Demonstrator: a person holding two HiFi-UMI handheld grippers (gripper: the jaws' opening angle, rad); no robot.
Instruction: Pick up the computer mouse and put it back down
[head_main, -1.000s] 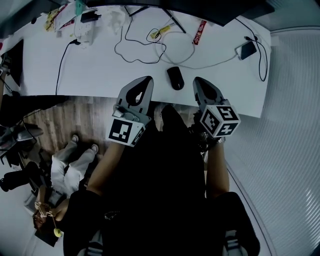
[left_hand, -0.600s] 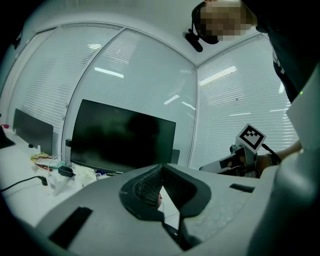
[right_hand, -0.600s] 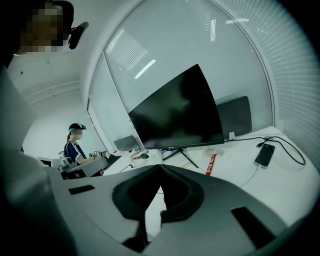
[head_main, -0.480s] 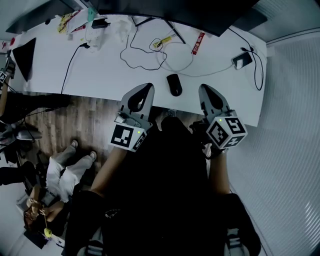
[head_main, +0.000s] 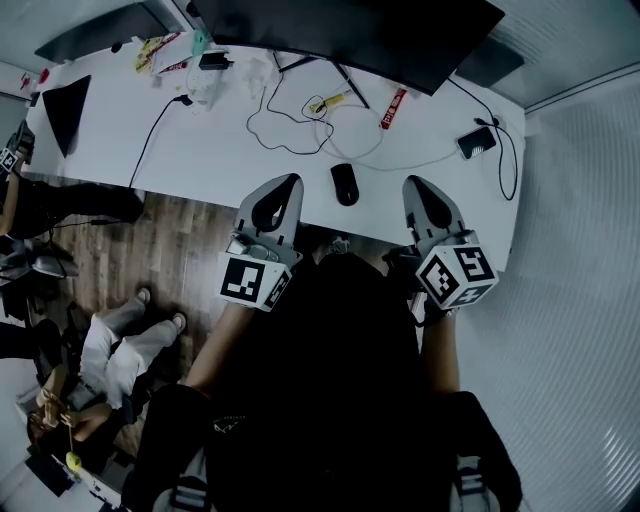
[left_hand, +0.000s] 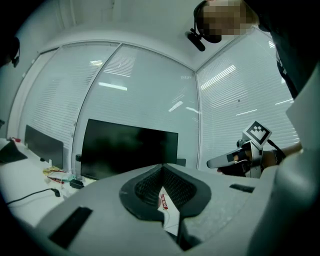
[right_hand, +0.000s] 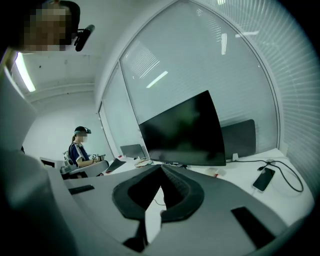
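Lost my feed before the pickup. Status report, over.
Left claw shut, empty. Right claw shut, empty. Mouse on desk between them, untouched. Nothing blocking; cables lie behind it.

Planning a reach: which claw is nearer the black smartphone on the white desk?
Right. The right claw hangs just short of the black smartphone, slightly to its left; the left claw is farther left, past the black computer mouse.

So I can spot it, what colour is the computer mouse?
The mouse is black; head view shows it best.
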